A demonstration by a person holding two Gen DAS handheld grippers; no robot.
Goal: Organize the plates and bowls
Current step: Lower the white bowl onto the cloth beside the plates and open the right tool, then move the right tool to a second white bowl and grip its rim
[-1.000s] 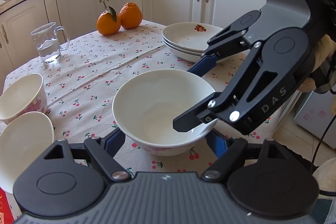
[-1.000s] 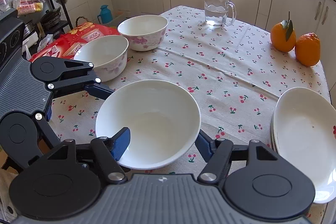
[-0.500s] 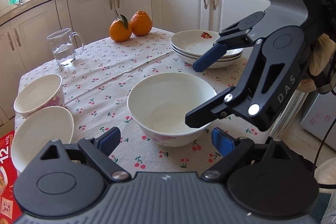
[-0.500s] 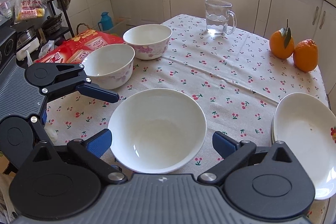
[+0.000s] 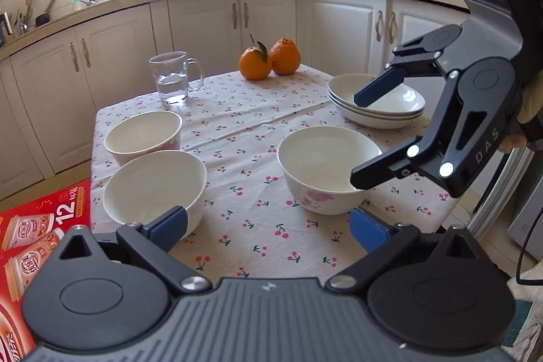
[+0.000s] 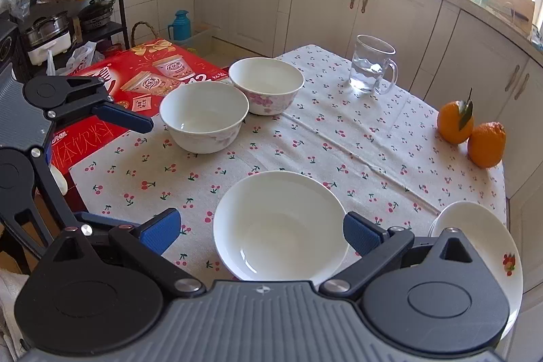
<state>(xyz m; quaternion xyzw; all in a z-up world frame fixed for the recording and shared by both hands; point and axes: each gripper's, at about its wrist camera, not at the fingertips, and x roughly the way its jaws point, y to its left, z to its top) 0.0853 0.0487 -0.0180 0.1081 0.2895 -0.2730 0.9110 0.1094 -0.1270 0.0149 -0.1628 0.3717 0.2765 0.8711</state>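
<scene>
A white bowl (image 5: 327,167) with a pink flower pattern stands alone on the cherry-print tablecloth; it also shows in the right wrist view (image 6: 280,224). Two more white bowls (image 5: 154,187) (image 5: 142,136) stand side by side at the table's left end, also in the right wrist view (image 6: 203,116) (image 6: 266,83). A stack of white plates (image 5: 376,106) sits at the right; its edge shows in the right wrist view (image 6: 482,246). My left gripper (image 5: 268,226) is open and empty, short of the lone bowl. My right gripper (image 6: 261,231) is open and empty, its fingers flanking that bowl from above.
A glass mug of water (image 5: 173,77) and two oranges (image 5: 269,60) stand at the table's far side. A red drink carton (image 6: 142,77) lies on the floor beyond the table's left end. White kitchen cabinets (image 5: 203,33) run behind.
Both grippers have pulled back and up from the lone bowl. The right gripper's finger has left the bowl's inside. The bowl stays on the cloth.
</scene>
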